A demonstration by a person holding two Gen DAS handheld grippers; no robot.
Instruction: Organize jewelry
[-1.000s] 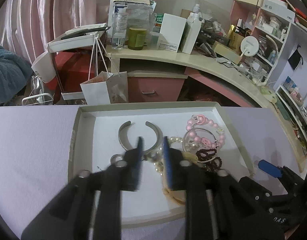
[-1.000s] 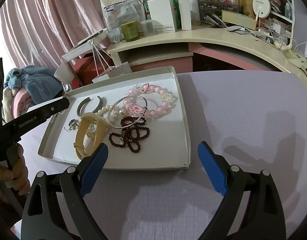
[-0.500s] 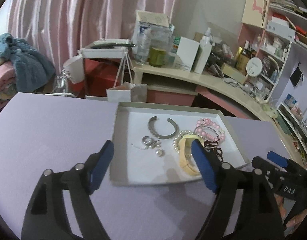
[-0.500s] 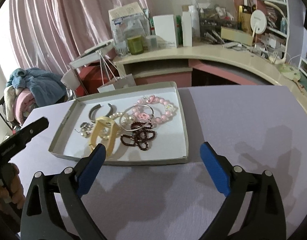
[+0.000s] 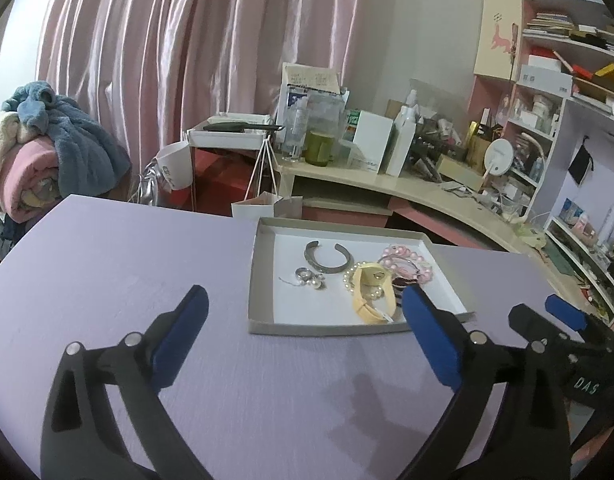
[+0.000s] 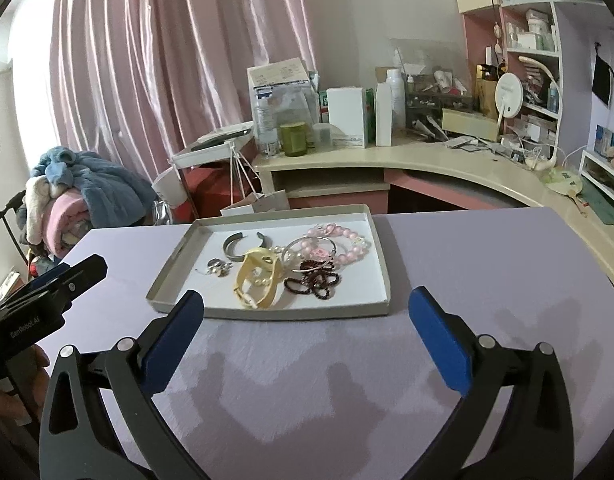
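Note:
A shallow grey tray (image 5: 262,276) (image 6: 175,268) lies on the purple table. It holds a silver cuff (image 5: 327,259) (image 6: 235,246), a yellow band (image 5: 371,296) (image 6: 259,277), a pink bead bracelet (image 5: 412,261) (image 6: 347,241), a dark bead string (image 6: 313,279) and small rings with pearls (image 5: 309,278) (image 6: 219,267). My left gripper (image 5: 303,292) hovers short of the tray's near edge, its jaws opening wide, nothing between them. My right gripper (image 6: 305,294) hangs before the tray too, its jaws opening, empty. Each gripper shows at the edge of the other's view.
A curved cream desk (image 6: 427,160) crowded with boxes and bottles stands behind the table. A white paper bag (image 5: 267,206) hangs just beyond the tray. Folded blankets (image 5: 47,160) are piled at the far left. A hand (image 6: 11,392) grips the left tool.
Both grippers have drawn back and risen away from the tray. The left one, nearly shut over the jewelry before, has spread wide. The jewelry has not moved.

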